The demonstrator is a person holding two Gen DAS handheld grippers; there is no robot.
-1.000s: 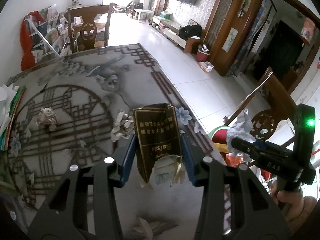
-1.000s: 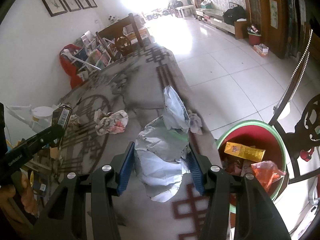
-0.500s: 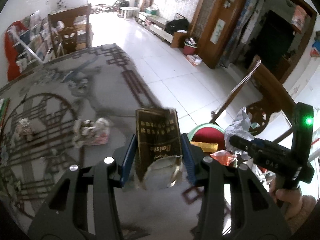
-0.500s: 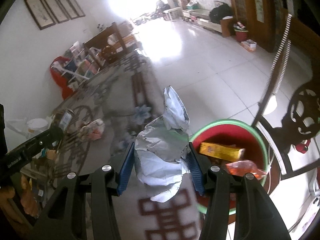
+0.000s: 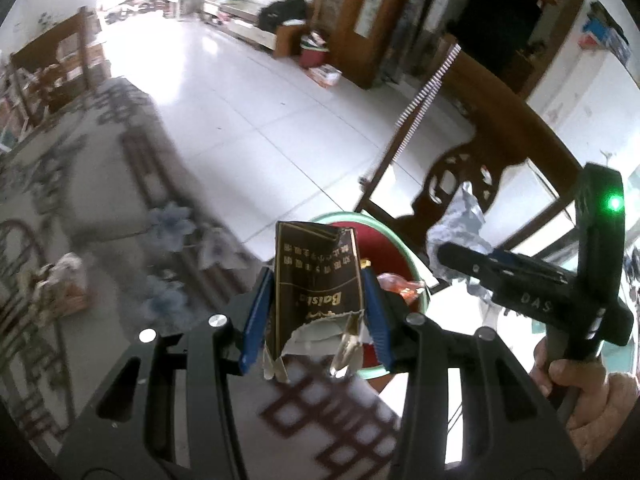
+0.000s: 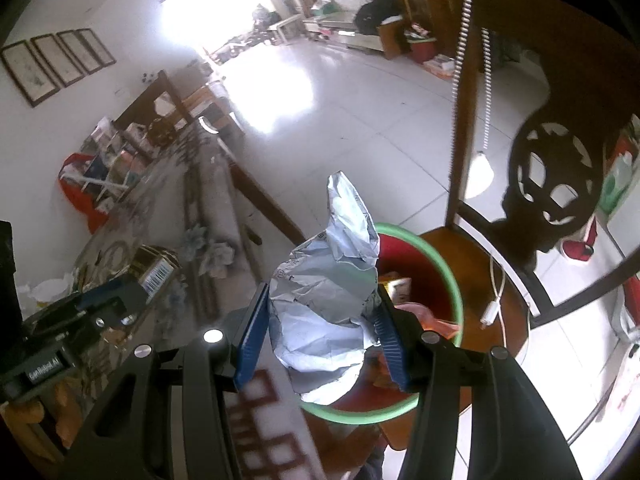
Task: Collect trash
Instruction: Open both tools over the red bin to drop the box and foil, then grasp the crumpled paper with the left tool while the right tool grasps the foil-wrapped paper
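Observation:
My left gripper (image 5: 316, 312) is shut on a torn dark brown carton (image 5: 316, 284) with gold lettering, held at the table's edge in front of the bin. My right gripper (image 6: 320, 332) is shut on a crumpled silver-grey foil wrapper (image 6: 332, 284) that hangs over the bin's near rim. The red bin with a green rim (image 6: 448, 280) stands on a wooden chair seat beside the table and holds yellow and orange wrappers (image 6: 398, 286). In the left wrist view the same bin (image 5: 384, 236) shows behind the carton, with the right gripper (image 5: 460, 256) and its foil to the right.
A patterned glass table (image 5: 132, 208) still carries crumpled paper (image 5: 64, 284) at the left. A carved wooden chair back (image 6: 556, 152) rises right behind the bin. A white cable (image 6: 496, 296) lies on the seat. White tiled floor (image 5: 248, 120) stretches beyond.
Both grippers have swung rightward off the table toward the bin, each keeping its load. The bin has come from the right side to directly behind the held items.

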